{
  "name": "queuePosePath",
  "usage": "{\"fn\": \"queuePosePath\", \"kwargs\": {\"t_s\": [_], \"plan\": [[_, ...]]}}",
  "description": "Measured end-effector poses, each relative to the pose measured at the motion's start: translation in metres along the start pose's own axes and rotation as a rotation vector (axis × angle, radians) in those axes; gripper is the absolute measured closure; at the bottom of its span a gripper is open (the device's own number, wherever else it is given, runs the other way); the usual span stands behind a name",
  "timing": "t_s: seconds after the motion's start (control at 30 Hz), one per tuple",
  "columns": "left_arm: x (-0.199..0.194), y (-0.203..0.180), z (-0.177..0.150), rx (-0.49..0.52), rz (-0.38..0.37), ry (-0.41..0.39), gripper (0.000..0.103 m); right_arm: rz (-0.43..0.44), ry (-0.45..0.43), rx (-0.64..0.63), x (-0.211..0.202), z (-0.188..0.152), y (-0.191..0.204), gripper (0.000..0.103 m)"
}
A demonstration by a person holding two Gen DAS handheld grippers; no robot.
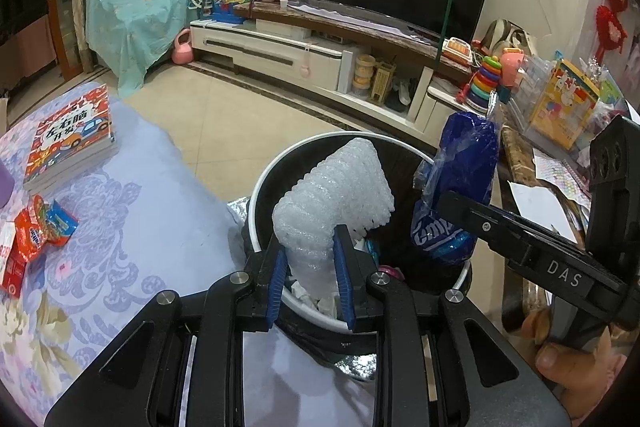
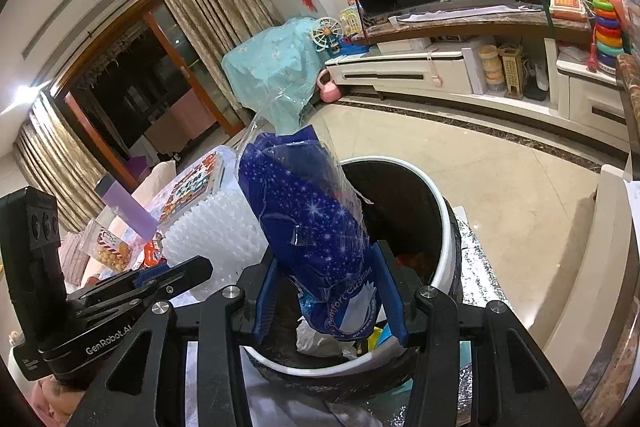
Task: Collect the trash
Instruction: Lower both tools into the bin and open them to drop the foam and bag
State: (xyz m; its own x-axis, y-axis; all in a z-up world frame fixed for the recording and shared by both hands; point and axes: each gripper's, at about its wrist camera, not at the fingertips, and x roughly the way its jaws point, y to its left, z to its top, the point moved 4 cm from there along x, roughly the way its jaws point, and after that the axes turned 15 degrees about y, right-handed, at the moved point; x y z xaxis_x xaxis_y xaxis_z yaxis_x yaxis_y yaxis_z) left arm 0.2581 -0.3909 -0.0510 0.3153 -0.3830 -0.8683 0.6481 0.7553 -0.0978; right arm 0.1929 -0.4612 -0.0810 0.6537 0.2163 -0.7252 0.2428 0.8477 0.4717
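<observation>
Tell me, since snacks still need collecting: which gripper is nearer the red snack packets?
Left. The left gripper holds bubble wrap beside the packets; the right gripper is beyond it.

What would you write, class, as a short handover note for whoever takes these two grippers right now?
Left gripper: shut on the white bubble wrap, held over the trash bin.
Right gripper: shut on the blue plastic bag, also over the bin.
Done: both pieces carried to the bin; some trash already lies inside.
Left: release both into the bin, then fetch the red snack wrappers lying on the cloth beside the book.
</observation>
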Motion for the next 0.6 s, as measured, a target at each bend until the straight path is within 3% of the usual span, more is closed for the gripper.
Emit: {"fn": "queuePosePath", "kwargs": {"t_s": [0.6], "plan": [[0.012, -0.008, 0.008, 0.002, 0.015, 0.025, 0.077, -0.013, 0.021, 0.007, 0.008, 0.012, -0.008, 0.054]]}}
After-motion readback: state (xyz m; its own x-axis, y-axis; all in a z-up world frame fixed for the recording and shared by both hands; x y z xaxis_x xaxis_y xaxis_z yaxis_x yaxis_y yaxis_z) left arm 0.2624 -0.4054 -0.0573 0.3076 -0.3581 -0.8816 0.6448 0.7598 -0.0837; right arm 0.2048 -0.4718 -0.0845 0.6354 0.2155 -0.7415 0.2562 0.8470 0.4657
